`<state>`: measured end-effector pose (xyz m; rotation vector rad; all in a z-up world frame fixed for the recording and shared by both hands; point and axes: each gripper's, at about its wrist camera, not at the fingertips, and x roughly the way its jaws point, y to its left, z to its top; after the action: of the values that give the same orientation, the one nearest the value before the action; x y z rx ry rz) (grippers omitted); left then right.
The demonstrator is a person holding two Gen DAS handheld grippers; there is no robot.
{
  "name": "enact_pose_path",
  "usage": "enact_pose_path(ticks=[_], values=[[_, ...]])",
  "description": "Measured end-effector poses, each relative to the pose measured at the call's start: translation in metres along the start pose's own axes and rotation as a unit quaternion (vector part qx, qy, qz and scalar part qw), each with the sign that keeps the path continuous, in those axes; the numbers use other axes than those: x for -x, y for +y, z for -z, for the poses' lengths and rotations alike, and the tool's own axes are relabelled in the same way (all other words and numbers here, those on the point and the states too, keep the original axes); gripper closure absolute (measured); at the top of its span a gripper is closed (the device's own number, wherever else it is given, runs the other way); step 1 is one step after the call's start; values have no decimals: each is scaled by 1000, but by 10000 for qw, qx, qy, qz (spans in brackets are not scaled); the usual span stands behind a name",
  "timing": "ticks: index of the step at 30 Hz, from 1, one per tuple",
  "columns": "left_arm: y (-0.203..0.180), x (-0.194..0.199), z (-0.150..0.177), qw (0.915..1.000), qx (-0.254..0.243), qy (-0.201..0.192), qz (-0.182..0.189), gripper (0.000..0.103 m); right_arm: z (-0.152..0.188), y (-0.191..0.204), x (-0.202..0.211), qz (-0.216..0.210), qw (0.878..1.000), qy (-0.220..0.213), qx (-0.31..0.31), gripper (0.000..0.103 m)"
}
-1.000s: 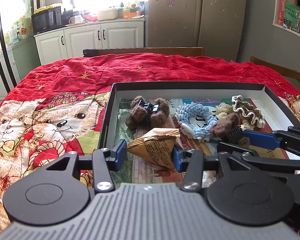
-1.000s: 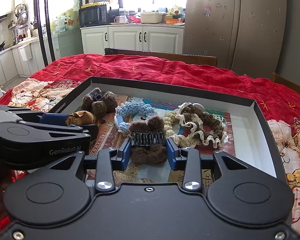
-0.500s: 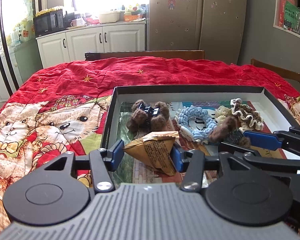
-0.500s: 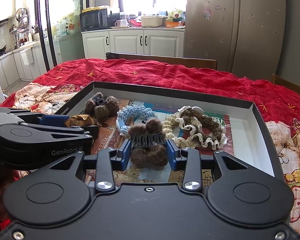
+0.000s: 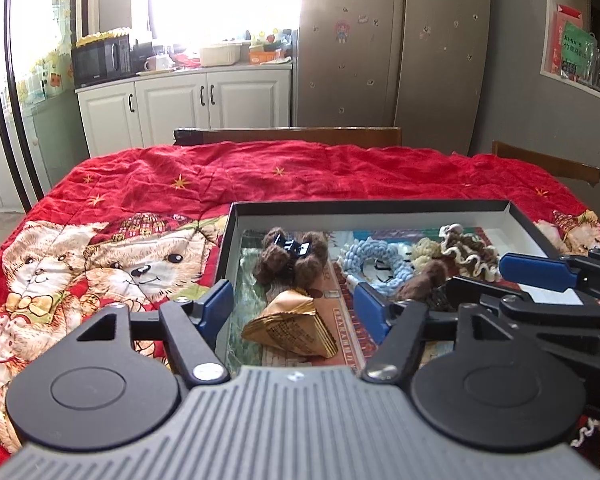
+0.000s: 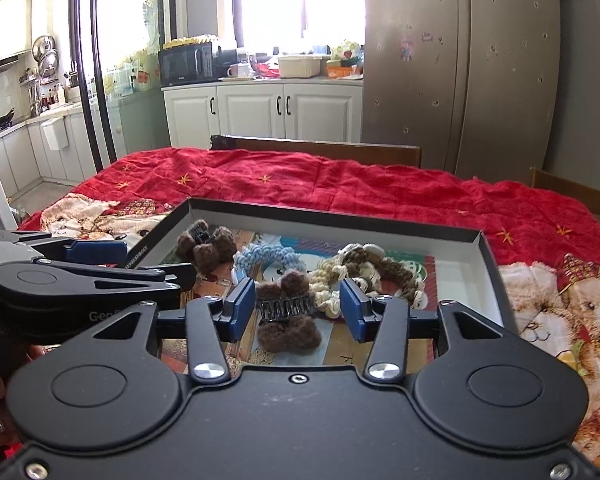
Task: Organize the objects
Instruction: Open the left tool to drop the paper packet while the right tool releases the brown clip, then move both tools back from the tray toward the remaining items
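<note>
A shallow black box [image 5: 380, 205] [image 6: 332, 216] lies on the red bear blanket. In it are a gold wrapped triangular packet [image 5: 290, 326], a brown pom-pom hair claw [image 5: 290, 258] [image 6: 206, 242], a light blue braided ring [image 5: 374, 262] [image 6: 266, 258], a cream-and-brown crocheted scrunchie [image 5: 460, 250] [image 6: 364, 270] and a second brown pom-pom claw clip [image 6: 286, 316]. My left gripper [image 5: 294, 308] is open, its jaws either side of the packet, which rests on the box floor. My right gripper [image 6: 298, 310] is open around the second claw clip, which lies in the box.
The red blanket [image 5: 100, 264] covers the whole table. Wooden chair backs [image 5: 288, 134] stand at the far edge. Each gripper's body shows at the edge of the other's view: the right gripper's [image 5: 560, 304] and the left gripper's [image 6: 80, 280]. Kitchen cabinets and a fridge stand behind.
Both grippers opened and let go: the left released the gold packet, the right released the brown claw clip. Both objects now rest in the box, and the grippers have risen and pulled back slightly.
</note>
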<state>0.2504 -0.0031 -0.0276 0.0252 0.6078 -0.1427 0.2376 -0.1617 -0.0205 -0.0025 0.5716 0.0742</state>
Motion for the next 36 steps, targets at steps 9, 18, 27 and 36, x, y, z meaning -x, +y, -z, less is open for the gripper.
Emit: enact_pose_path(ticks=[9,18,27,36], values=[[-11,43,-7,9989,-265,-363,91,16,-11,-7,52,10,9995,-325,59,52],[-26,94,-10,9952,-546,-759,277,14,-16,-16,118,71,9974,-711,97,50],[-35,138,4,9904,-892,-994,354,10,2,-25,180,122,9948,-1005,85,46],[-37,145,46,9914,-993,-730,431,10,45,-18,198,133,9961,-830,261,46]])
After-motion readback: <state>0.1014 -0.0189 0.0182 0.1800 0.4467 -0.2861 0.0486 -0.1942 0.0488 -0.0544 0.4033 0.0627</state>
